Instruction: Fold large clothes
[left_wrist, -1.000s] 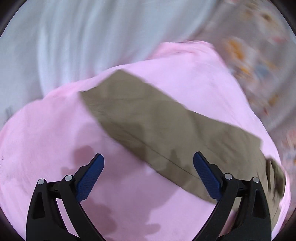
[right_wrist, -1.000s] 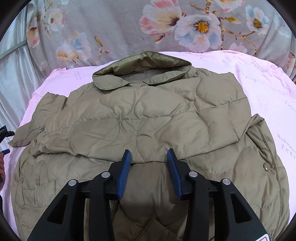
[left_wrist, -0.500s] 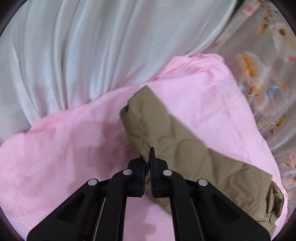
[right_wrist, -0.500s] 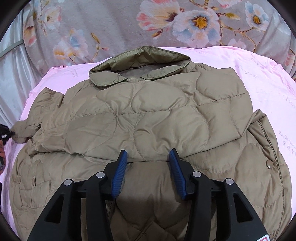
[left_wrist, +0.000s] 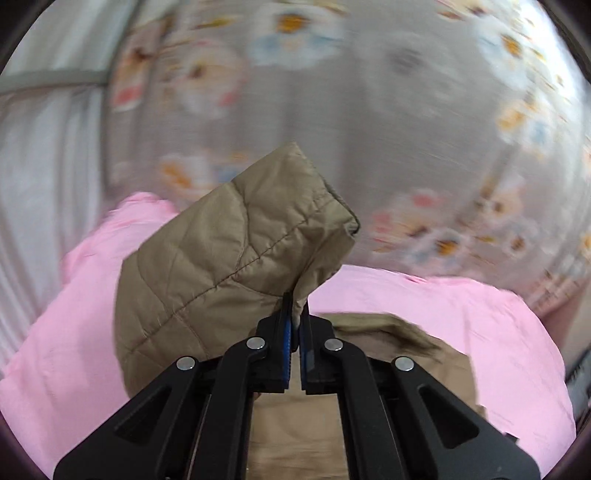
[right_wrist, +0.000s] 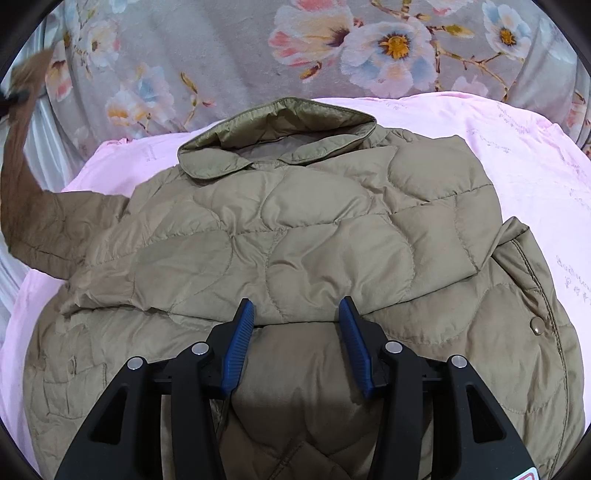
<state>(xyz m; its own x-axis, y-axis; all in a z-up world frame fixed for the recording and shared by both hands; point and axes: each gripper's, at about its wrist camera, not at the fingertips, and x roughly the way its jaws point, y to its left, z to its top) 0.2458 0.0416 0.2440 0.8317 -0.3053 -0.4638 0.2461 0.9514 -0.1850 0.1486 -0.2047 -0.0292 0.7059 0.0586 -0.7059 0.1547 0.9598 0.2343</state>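
Note:
A khaki quilted jacket (right_wrist: 295, 229) lies spread on a pink sheet (right_wrist: 517, 177), collar (right_wrist: 277, 129) at the far side. My left gripper (left_wrist: 295, 306) is shut on the cuff of one sleeve (left_wrist: 229, 258) and holds it up in the air above the sheet. In the right wrist view this raised sleeve (right_wrist: 18, 184) stands up at the far left edge. The other sleeve lies folded across the jacket's chest. My right gripper (right_wrist: 297, 314) sits low over the jacket's middle, jaws half apart, with a thick hump of jacket fabric filling the gap between the blue pads (right_wrist: 240, 339).
A grey floral blanket (right_wrist: 221, 55) hangs behind the bed. A white curtain (left_wrist: 37, 184) falls at the left. The pink sheet (left_wrist: 480, 325) shows bare around the jacket, widest at the right. A snap button (right_wrist: 535, 326) sits on the jacket's right front edge.
My left gripper went from open above the sleeve to shut on its cuff, then swung up and toward the jacket with the sleeve. The right gripper stayed put.

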